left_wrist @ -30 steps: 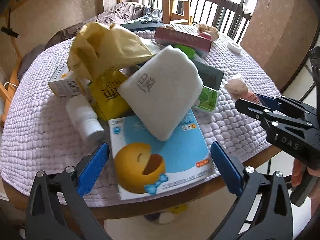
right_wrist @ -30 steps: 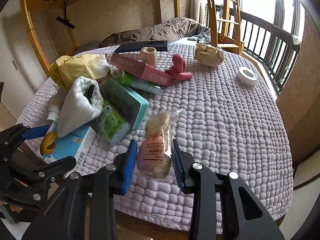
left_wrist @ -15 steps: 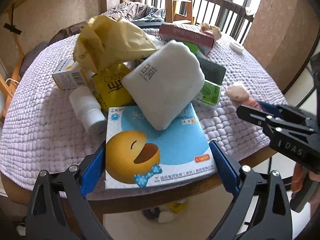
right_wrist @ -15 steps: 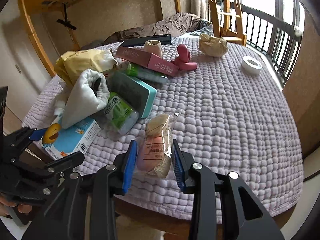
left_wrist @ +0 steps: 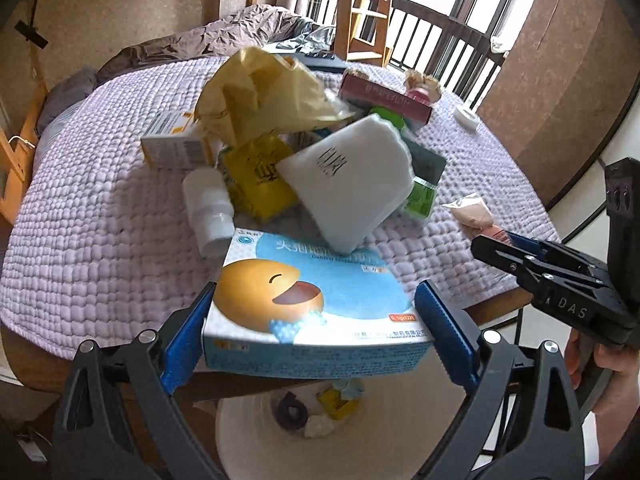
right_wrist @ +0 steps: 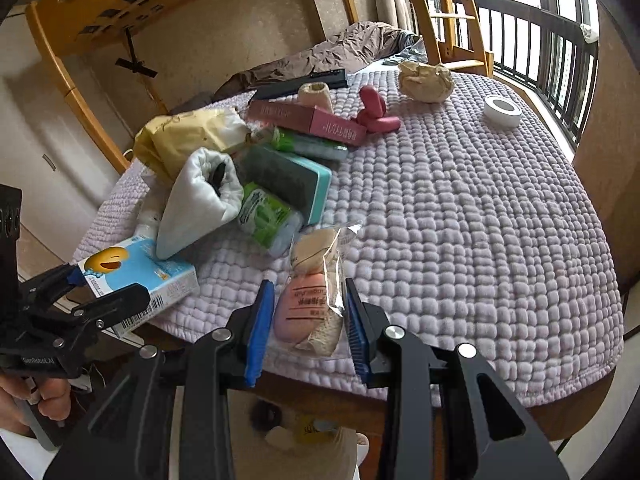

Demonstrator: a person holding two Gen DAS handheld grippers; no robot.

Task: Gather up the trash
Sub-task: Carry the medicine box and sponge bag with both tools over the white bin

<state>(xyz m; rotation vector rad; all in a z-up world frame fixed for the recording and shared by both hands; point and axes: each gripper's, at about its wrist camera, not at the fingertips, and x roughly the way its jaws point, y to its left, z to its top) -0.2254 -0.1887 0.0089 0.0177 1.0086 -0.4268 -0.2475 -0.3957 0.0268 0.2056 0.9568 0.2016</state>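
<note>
My left gripper (left_wrist: 314, 300) is shut on a blue medicine box (left_wrist: 340, 276) with a yellow laughing face, one pad on each long side. The box is tilted up and juts past the table's near edge, over a white bin (left_wrist: 240, 440). A white pouch (left_wrist: 348, 184) leans on its far end. My right gripper (right_wrist: 309, 286) is shut on a clear packet (right_wrist: 304, 312) of pink and beige sponges lying on the lilac quilted table cover (right_wrist: 460, 220) near the front edge. The right wrist view shows the left gripper (right_wrist: 108, 286) and box (right_wrist: 132, 264) at the left.
A pile sits behind the box: a yellow bag (left_wrist: 260, 96), white bottle (left_wrist: 208, 204), teal box (right_wrist: 292, 180), green pack (right_wrist: 268, 216) and pink carton (right_wrist: 308, 118). Farther back lie a crumpled paper ball (right_wrist: 424, 80) and a tape roll (right_wrist: 502, 110). The bin holds several scraps.
The left jaws closed on the blue box, then pulled it toward the table edge and tilted it up. The white pouch now covers less of it. The right gripper kept its hold on the packet.
</note>
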